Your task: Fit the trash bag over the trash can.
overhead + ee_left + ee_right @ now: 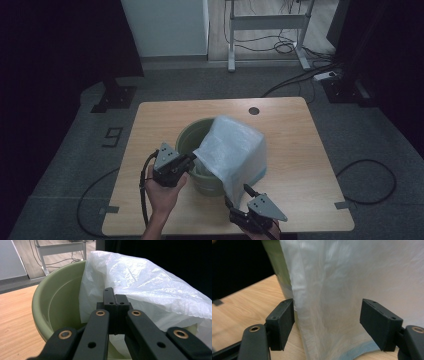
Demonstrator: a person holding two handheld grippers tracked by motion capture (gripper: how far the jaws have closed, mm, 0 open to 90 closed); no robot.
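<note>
The left gripper pinches the white plastic bag's edge at the green bucket on the table. Pull the edge gently over the rim — do not tear it. The right gripper is open around the bag's side. The bag hides the bucket's far rim — I cannot see its bottom.

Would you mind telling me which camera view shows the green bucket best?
The high view: the green bucket shows on the table, half draped by the plastic bag. The left gripper view gives its rim and inside; the right gripper view, a sliver.
</note>
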